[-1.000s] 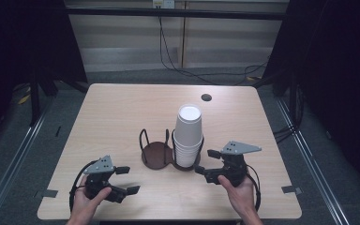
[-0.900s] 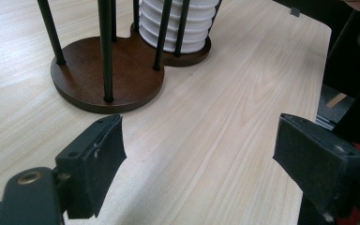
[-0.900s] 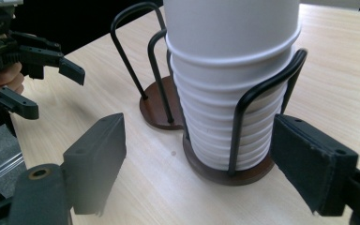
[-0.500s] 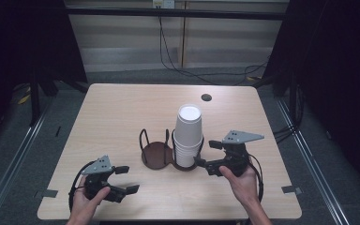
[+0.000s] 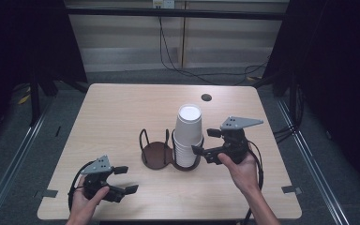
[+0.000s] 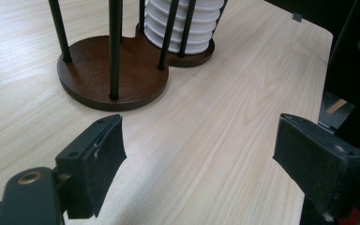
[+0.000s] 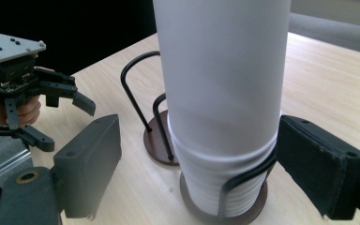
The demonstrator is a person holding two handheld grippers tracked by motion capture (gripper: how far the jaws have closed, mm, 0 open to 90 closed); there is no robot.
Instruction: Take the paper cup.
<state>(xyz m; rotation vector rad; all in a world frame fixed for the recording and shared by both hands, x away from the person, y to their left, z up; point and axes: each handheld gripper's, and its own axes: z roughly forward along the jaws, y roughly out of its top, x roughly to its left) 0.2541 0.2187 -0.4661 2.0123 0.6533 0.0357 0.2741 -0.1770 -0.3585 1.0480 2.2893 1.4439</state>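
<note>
Cups point(image 5: 188, 136), white and made of paper, sit one inside the other in a tall stack. The stack stands in the right ring of a dark brown cup holder point(image 5: 155, 154) near the middle of the table point(image 5: 122, 108). The left ring of the holder has no cups in it.

Paper cups like these are probably very light and thin. They squash if squeezed hard, so a soft pinch is best. Their sides look smooth and may slip. They also sit snug in each other, so pulling one may lift more than one. I think the best place to hold is the side of the top cup, high above the black wire posts point(image 7: 136, 93).

The right tool point(image 5: 205, 146) is up beside the stack. Its jaws are wide apart, one on each side of the cups, and they do not touch them. It holds nothing.

The left tool point(image 5: 124, 179) rests low near the front left of the table, well apart from the holder. Its jaws are apart too, with only bare table between them.

The wire posts hug the bottom of the stack and could catch a jaw that goes in too low. A small dark hole point(image 5: 206, 97) sits far back on the table, out of the way.
</note>
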